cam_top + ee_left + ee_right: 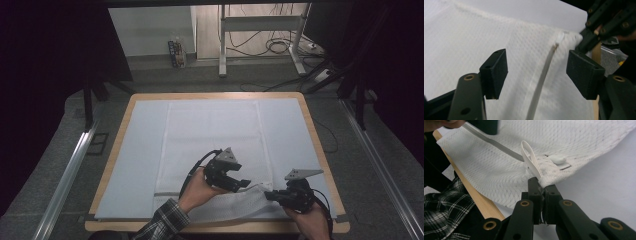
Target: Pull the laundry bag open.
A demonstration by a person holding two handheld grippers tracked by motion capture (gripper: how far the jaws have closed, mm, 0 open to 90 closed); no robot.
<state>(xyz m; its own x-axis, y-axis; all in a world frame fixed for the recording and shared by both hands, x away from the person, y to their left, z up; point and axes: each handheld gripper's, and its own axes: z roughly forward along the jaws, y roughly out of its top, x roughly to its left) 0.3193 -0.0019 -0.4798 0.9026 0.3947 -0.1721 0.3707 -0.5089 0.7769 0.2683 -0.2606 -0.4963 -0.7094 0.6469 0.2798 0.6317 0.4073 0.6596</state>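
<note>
A white mesh bag [215, 135] lies flat down the middle of the table, its near right corner [252, 192] lifted. My right gripper [268, 195] [542, 186] is shut on that corner, just below a white fabric loop [531, 160] and beside the white zipper pull [559, 159]. My left gripper [243, 184] [537, 72] is open, its jaws wide apart over the bag's zipper line [541, 75] and not touching the mesh. In the left gripper view, the right gripper [586, 41] pinches the bag's far corner.
A pale sheet [140, 150] covers the wooden table [320, 145], whose near edge [474, 192] runs under the lifted mesh. A plaid sleeve [162, 222] [446, 215] comes in at the bottom left. Metal rails [70, 170] flank the table.
</note>
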